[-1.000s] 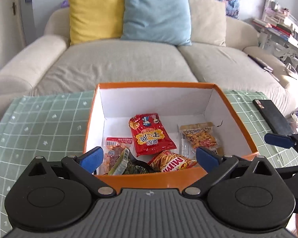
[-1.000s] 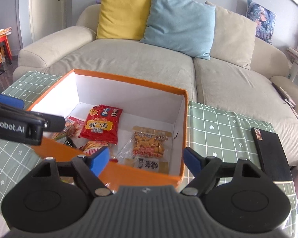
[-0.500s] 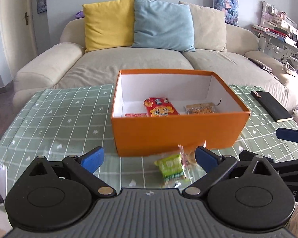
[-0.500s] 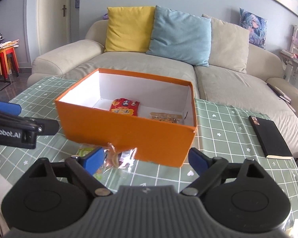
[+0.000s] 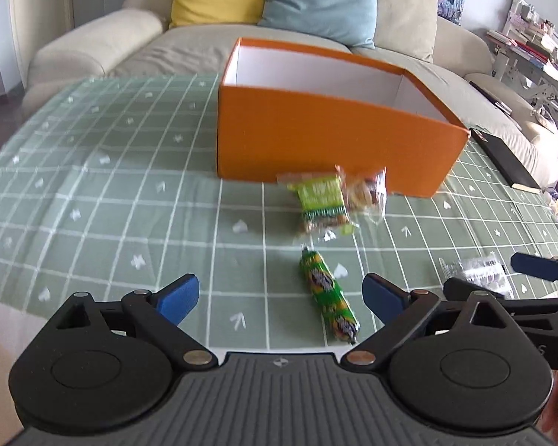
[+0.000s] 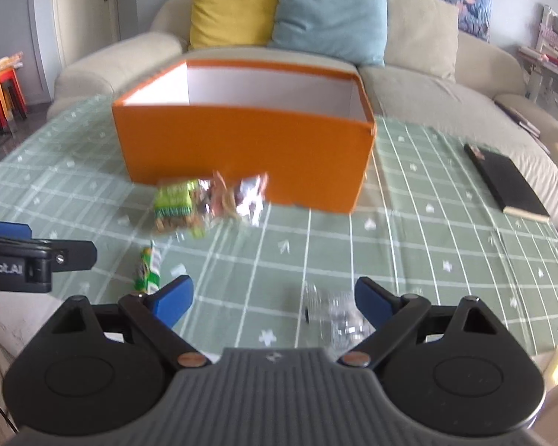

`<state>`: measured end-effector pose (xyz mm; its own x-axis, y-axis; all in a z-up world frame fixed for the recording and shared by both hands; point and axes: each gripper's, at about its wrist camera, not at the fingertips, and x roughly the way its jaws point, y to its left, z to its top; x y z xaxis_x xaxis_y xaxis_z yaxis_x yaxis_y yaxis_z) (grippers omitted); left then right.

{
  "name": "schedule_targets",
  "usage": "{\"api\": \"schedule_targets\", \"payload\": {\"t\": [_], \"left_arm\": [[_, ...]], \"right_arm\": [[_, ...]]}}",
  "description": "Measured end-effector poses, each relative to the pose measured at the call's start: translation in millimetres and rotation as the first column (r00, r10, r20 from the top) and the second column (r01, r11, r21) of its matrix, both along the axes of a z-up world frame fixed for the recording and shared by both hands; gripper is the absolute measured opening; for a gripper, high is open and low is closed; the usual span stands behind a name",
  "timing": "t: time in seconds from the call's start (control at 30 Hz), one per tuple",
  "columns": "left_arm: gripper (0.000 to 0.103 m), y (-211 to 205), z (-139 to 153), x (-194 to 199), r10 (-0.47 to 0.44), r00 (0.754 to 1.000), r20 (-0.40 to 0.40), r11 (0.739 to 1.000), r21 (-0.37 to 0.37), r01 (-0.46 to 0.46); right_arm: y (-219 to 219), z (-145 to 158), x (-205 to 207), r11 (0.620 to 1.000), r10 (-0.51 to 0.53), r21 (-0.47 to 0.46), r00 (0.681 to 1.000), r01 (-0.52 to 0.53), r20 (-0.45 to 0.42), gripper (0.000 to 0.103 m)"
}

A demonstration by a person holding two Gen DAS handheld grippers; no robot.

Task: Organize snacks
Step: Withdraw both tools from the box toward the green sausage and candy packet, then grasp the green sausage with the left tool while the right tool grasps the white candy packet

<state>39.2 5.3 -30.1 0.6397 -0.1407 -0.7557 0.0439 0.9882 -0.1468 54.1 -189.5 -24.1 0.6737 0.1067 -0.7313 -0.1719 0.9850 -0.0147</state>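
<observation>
We see bare tablecloth (image 5: 130, 193) left of the orange box (image 5: 316, 141). Our left gripper (image 5: 279, 297) and right gripper (image 6: 273, 297) both gape wide, holding nothing; a clear packet (image 6: 334, 316), blurred, lies probably just under the right one.

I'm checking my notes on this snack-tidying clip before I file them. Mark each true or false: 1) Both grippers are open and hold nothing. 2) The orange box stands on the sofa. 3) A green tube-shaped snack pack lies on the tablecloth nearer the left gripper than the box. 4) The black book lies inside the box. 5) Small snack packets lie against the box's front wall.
1) True: the left gripper and right gripper are both open and hold nothing.
2) False: the orange cardboard box stands on the green checked tablecloth, in front of the sofa.
3) True: the green tube-shaped snack pack lies there.
4) False: the black book lies on the tablecloth, right of the box.
5) True: the small snack packets lie at its front.
</observation>
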Motion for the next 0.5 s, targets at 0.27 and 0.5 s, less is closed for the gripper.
{"api": "schedule_targets", "payload": {"t": [0.27, 0.5], "left_arm": [[0.103, 1, -25, 1, 0.005, 0.999, -0.047, 0.996, -0.085, -0.009], [0.096, -10, -31, 15, 0.005, 0.997, -0.076, 0.989, -0.145, -0.016]], "right_arm": [[-1, -27, 4, 1.0, -0.001, -0.032, 0.998, -0.001, -0.063, 0.091], [0, -38, 10, 0.999, 0.008, -0.033, 0.996, -0.011, -0.093, 0.09]]}}
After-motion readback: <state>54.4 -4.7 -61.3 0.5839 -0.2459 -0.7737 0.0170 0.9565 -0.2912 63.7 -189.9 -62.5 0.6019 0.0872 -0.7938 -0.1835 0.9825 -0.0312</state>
